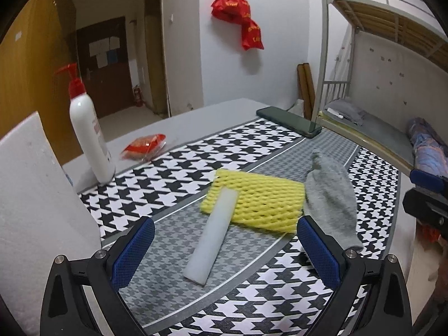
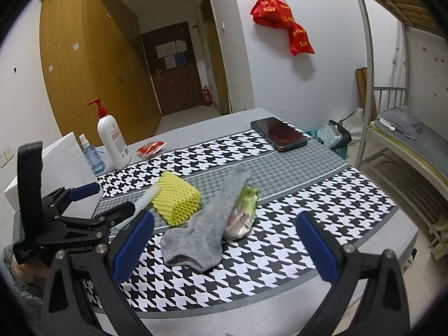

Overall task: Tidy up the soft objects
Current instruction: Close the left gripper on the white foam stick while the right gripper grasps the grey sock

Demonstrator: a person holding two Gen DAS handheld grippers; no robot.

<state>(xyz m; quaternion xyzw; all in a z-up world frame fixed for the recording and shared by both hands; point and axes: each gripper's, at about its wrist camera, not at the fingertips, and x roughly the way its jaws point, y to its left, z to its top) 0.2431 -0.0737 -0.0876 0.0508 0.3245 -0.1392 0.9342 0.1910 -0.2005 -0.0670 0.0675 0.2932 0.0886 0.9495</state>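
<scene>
On the houndstooth cloth a white foam strip lies with its far end on a yellow foam net. A grey sock lies just right of the net. My left gripper hovers open above the strip, its fingers either side of it and touching nothing. In the right wrist view the same sock partly covers a green and pink soft packet, with the net to its left. My right gripper is open and empty above the sock's near end.
A white pump bottle and a blue spray bottle stand at the far left beside a white foam block. A red packet and a dark phone lie farther back. A metal bunk bed stands right of the table.
</scene>
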